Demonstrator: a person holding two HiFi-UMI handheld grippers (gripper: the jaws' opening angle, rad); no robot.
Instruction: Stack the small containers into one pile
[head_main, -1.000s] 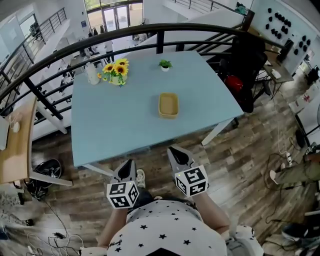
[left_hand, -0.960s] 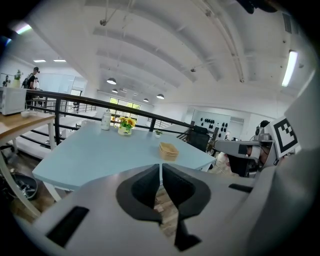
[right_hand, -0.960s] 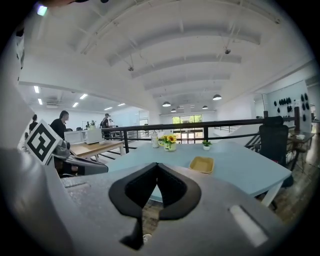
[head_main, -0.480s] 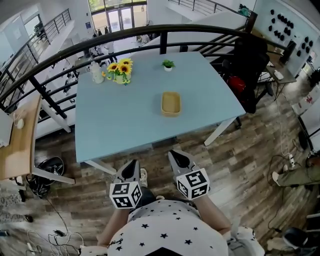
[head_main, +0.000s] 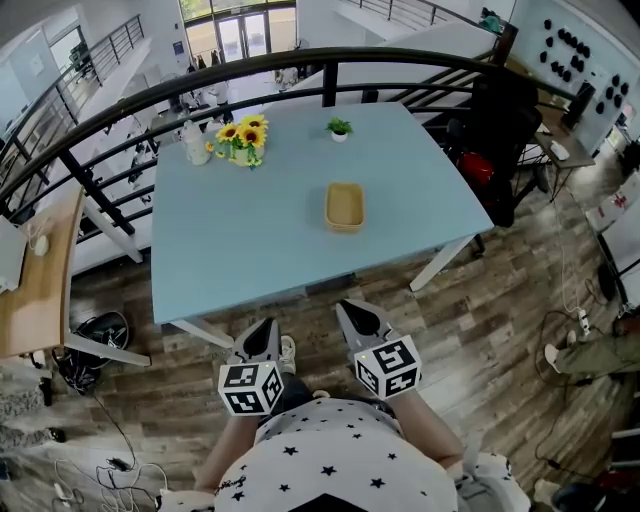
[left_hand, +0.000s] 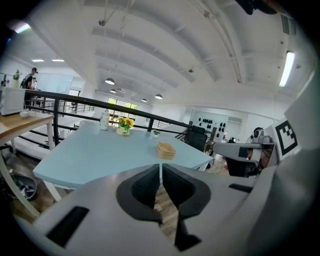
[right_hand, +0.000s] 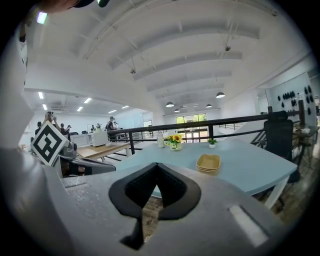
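Both pinched shut and empty, left gripper (head_main: 262, 330) and right gripper (head_main: 348, 308) hovering short of blue table (head_main: 250, 235), yellow containers (head_main: 344, 206) sitting stacked mid-table.

A light-blue worktop (head_main: 250, 240) is seen standing on white legs on a wood-plank floor (head_main: 480, 330). A pile of shallow tan containers (head_main: 344, 206), nested one in another, is set near its middle. Towards the far edge, a pot of sunflowers (head_main: 242, 140) is placed just beside a white bottle (head_main: 194, 146) at the left. A small green plant (head_main: 339, 129) in a white pot is set further right, apart from the pile.
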